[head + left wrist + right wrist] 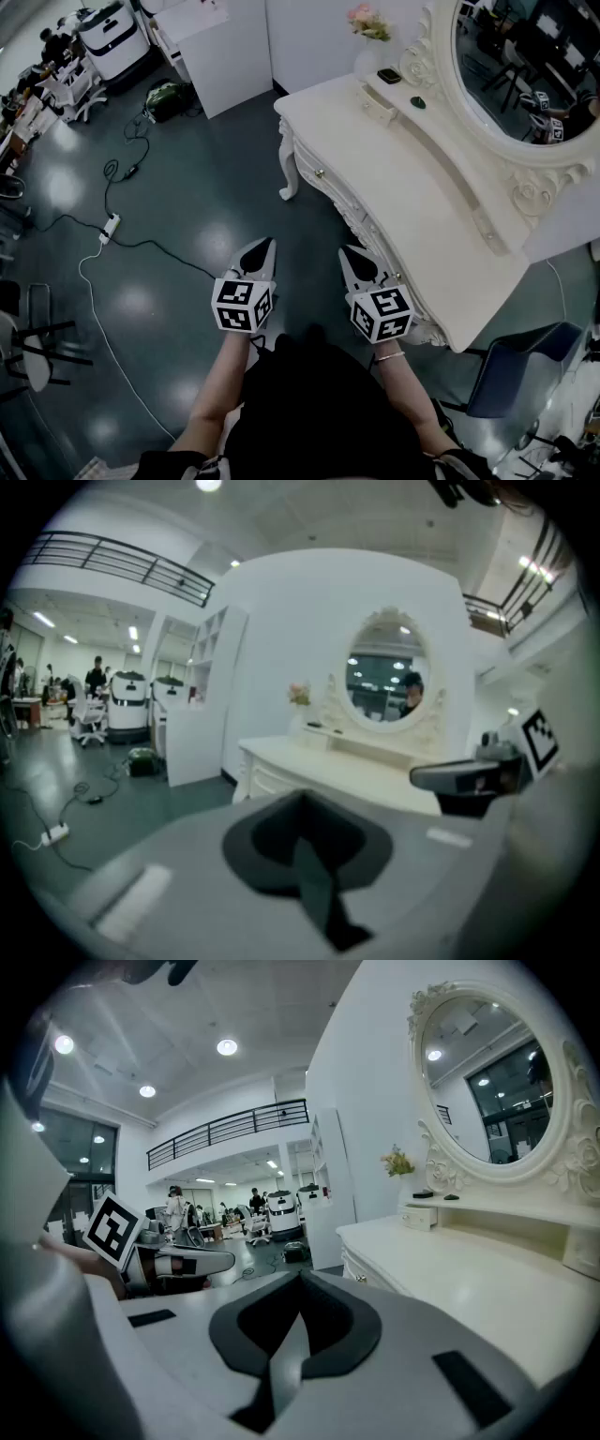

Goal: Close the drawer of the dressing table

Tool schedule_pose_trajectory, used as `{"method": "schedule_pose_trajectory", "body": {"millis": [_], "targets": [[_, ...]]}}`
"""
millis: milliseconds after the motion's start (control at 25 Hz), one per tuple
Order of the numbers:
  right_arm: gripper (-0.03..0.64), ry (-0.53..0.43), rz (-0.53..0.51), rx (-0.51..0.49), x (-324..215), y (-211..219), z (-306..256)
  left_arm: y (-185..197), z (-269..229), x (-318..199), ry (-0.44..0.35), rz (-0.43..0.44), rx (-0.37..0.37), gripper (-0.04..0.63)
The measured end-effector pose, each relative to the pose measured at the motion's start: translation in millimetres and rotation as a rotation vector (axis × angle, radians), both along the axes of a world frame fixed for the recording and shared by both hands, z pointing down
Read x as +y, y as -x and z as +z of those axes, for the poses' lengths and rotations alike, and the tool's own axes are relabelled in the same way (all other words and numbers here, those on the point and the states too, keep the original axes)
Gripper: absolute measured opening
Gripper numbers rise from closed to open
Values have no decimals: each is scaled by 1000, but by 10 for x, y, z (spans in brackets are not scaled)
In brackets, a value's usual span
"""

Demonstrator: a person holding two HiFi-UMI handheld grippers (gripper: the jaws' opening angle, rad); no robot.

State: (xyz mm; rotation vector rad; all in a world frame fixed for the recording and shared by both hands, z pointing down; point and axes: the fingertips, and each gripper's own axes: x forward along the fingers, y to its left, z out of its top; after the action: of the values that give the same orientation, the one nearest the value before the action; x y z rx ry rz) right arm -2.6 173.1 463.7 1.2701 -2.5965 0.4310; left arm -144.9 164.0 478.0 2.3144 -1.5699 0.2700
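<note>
The cream dressing table with its oval mirror stands to my right. A small drawer juts out from the low shelf under the mirror; it also shows as a small drawer in the right gripper view. Knobbed front drawers sit flush in the table's carved face. My left gripper hangs over the floor, left of the table, shut and empty. My right gripper is by the table's near front edge, also shut and empty. In each gripper view the jaws meet in a seam: left gripper, right gripper.
A power strip and cables lie on the dark floor to the left. A white cabinet and a green bag stand at the back. A blue chair is at the table's near end. Flowers stand on the table's far corner.
</note>
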Motion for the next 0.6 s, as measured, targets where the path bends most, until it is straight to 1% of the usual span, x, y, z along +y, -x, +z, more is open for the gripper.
{"method": "schedule_pose_trajectory", "body": {"millis": [280, 600], "targets": [[4, -3, -10, -4, 14, -27, -1, -29, 13, 6, -2, -9, 2, 8], [5, -23, 7, -3, -19, -162, -51, -100, 24, 28, -10, -19, -11, 9]]}}
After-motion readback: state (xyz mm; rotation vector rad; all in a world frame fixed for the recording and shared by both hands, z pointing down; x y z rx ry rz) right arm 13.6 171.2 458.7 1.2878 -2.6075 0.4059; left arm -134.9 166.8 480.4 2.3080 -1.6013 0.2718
